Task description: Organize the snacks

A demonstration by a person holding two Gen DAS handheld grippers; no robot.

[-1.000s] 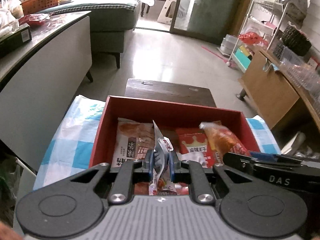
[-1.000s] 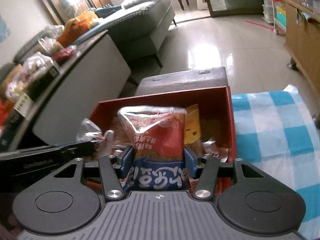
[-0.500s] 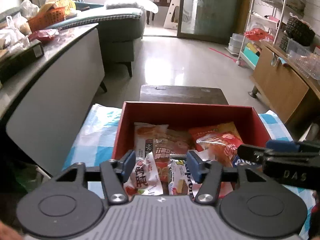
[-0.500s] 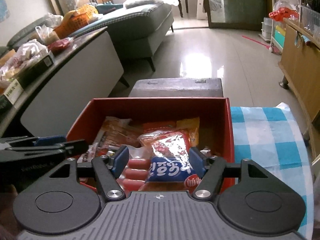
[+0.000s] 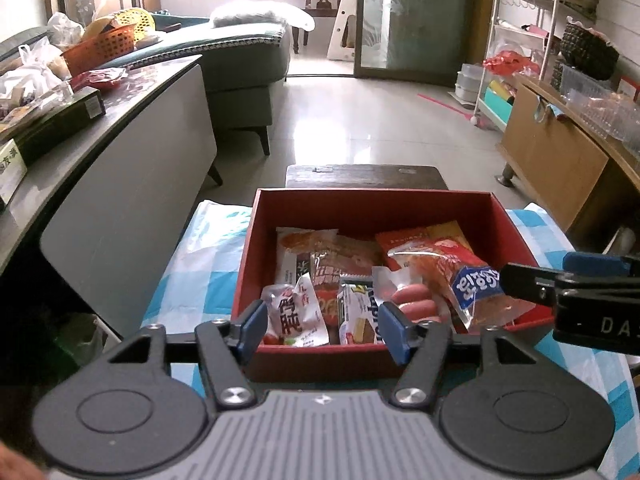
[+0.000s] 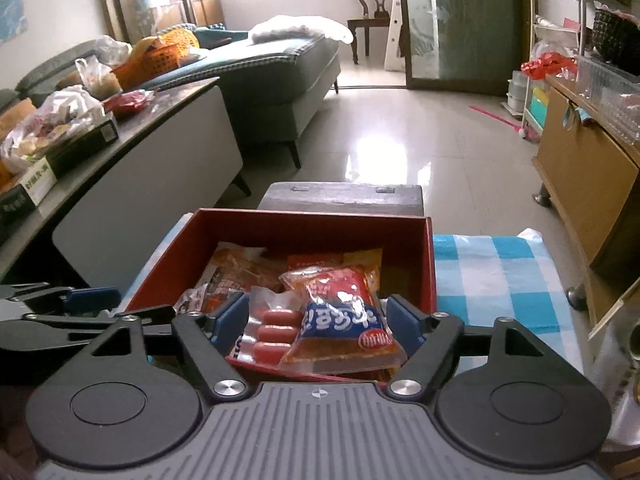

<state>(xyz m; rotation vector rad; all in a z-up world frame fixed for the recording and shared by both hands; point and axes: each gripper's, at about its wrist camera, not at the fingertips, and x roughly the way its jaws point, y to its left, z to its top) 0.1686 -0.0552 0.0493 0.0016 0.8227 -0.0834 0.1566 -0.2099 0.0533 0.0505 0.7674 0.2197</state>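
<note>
A red box sits on a blue-and-white checked cloth and holds several snack packets. A white-and-red packet and a wafer bar lie at its near left. A sausage pack and a red-and-blue packet lie at its near right. My left gripper is open and empty, just above the box's near edge. My right gripper is open and empty over the red-and-blue packet; it shows at the right of the left wrist view.
A dark wooden stool stands just beyond the box. A grey table with bags and boxes runs along the left. A wooden cabinet and a wire shelf stand at the right. A sofa is farther back.
Both grippers have opened and let their packets drop into the red box. Both have then drawn back and up from the box.
</note>
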